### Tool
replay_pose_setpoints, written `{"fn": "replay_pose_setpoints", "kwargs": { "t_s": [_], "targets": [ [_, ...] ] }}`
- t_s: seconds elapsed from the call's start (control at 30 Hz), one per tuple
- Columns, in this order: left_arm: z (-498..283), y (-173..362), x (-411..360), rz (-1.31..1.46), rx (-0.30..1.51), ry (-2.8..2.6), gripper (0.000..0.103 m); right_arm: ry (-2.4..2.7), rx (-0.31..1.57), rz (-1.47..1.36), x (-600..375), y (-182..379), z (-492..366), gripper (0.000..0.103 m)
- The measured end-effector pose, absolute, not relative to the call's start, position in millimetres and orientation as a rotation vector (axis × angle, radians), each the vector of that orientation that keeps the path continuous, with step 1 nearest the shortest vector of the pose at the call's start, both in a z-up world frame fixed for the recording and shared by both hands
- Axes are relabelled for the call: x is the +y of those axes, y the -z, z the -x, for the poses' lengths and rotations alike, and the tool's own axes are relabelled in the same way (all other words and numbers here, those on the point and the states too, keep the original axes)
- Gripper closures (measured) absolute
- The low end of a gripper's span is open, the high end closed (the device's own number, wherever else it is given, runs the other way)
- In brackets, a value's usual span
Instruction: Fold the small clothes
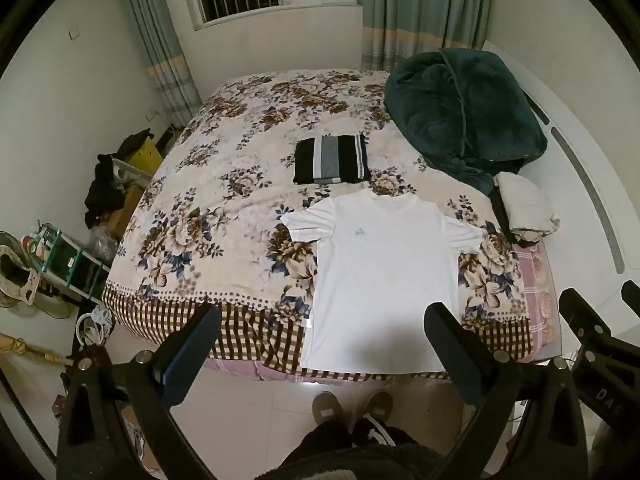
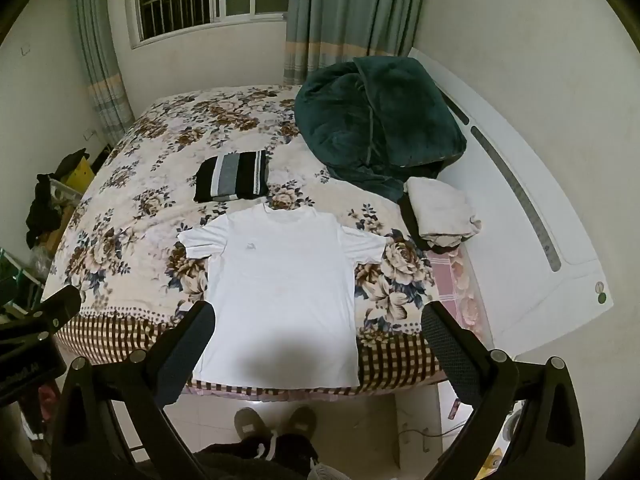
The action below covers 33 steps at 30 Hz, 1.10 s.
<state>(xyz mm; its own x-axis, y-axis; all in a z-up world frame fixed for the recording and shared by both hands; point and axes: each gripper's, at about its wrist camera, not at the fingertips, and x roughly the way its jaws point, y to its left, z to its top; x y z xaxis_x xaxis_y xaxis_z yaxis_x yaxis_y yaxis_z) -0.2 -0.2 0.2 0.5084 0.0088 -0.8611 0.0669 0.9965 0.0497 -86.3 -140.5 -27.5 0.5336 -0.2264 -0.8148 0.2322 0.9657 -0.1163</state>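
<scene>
A white T-shirt [image 1: 384, 276] lies spread flat, front up, at the near edge of the floral bed [image 1: 224, 200]; it also shows in the right wrist view [image 2: 280, 292]. A folded black, grey and white striped garment [image 1: 331, 159] lies just beyond its collar, and shows in the right wrist view too [image 2: 232, 176]. My left gripper [image 1: 320, 320] is open and empty, held above the shirt's hem. My right gripper [image 2: 318, 320] is open and empty, also above the hem.
A dark green plush blanket [image 1: 460, 120] is heaped at the bed's far right. A small pile of cream and dark clothes [image 1: 524, 208] sits beside it. A white headboard [image 2: 532, 216] runs along the right. Clutter and crates [image 1: 80, 256] stand left of the bed. The person's feet [image 1: 352, 404] are on the tiled floor.
</scene>
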Motion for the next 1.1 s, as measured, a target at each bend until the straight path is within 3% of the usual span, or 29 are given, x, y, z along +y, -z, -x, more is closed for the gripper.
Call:
{"fn": "replay_pose_setpoints", "kwargs": {
  "t_s": [1.1],
  "targets": [
    [0.2, -0.7, 0.7, -0.080, 1.026, 0.032, 0.000, 0.261, 0.964, -0.011, -141.5, 20.5, 84.9, 0.000]
  ]
}}
